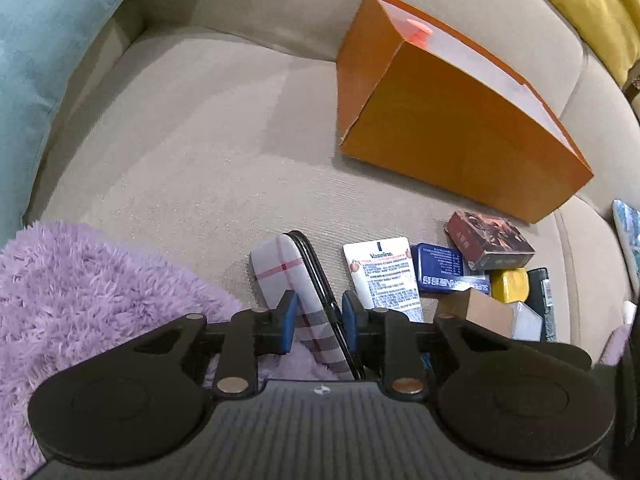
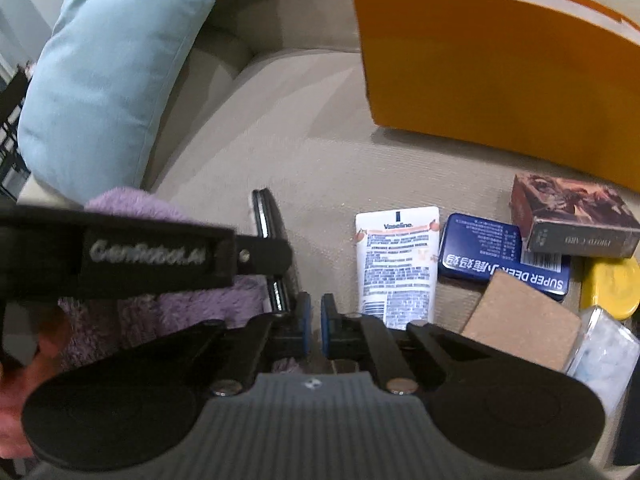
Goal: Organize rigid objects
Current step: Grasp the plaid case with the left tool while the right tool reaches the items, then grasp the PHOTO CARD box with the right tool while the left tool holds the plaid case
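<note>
My left gripper (image 1: 318, 322) is shut on a plaid-covered case (image 1: 298, 280) with a black edge, held on edge over the sofa seat; its edge also shows in the right wrist view (image 2: 266, 220). My right gripper (image 2: 316, 322) is shut and empty, just right of that case. An orange box (image 1: 452, 120) stands open at the back right, and in the right wrist view (image 2: 500, 72). Beside it lie a Vaseline tube (image 2: 396, 264), a blue tin (image 2: 500, 256), a dark card box (image 2: 572, 216), a yellow disc (image 2: 612, 288) and a brown block (image 2: 524, 328).
A purple fluffy blanket (image 1: 80, 300) lies at the front left of the beige sofa seat (image 1: 192, 152). A light blue cushion (image 2: 112, 68) leans at the left, a yellow cushion (image 1: 592, 8) at the back right. A clear plastic box (image 2: 604, 352) sits at the right edge.
</note>
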Available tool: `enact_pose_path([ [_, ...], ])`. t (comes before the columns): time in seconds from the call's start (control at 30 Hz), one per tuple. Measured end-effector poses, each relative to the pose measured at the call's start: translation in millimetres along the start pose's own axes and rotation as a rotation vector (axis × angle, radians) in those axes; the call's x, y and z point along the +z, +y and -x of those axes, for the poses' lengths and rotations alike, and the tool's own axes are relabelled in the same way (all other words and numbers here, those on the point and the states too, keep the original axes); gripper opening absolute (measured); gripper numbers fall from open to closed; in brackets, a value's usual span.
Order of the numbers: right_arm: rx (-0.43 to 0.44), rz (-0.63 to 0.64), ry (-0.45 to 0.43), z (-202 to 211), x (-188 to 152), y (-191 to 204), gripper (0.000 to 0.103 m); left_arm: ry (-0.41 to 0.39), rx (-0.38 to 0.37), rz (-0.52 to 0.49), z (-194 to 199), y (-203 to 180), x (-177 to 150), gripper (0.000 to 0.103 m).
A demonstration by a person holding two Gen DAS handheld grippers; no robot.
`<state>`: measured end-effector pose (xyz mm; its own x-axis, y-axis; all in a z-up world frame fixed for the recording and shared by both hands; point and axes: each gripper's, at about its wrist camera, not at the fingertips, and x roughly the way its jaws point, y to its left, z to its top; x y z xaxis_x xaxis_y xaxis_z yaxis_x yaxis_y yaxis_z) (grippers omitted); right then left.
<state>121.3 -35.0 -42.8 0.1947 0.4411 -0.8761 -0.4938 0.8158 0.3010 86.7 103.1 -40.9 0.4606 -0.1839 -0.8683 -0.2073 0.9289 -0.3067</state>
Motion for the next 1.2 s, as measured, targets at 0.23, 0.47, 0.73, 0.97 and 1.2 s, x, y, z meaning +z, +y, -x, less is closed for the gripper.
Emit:
enact_pose_path([
  [0.23,-0.003,0.003,-0.003,1,-1,4,0.0,0.013,0.132,-0.086,-17,-20,-2,0.042],
  [0.47,0.02,0.014,-0.002,10,-1,-6,0.004,0.004,0.129,-0.124,-17,-19,-4,0.036],
  [0.73,-0.11,0.102,-0.043,40,17,-43,0.015,-0.031,0.03,-0.188,-1,-34,5,0.019],
  [0.97,-0.278,0.373,-0.004,53,29,-70,0.037,-0.088,-0.027,-0.246,10,-52,28,0.019],
  [1.2,-0.345,0.647,0.137,35,35,-85,0.039,-0.067,-0.081,-0.283,-9,-70,42,0.019],
])
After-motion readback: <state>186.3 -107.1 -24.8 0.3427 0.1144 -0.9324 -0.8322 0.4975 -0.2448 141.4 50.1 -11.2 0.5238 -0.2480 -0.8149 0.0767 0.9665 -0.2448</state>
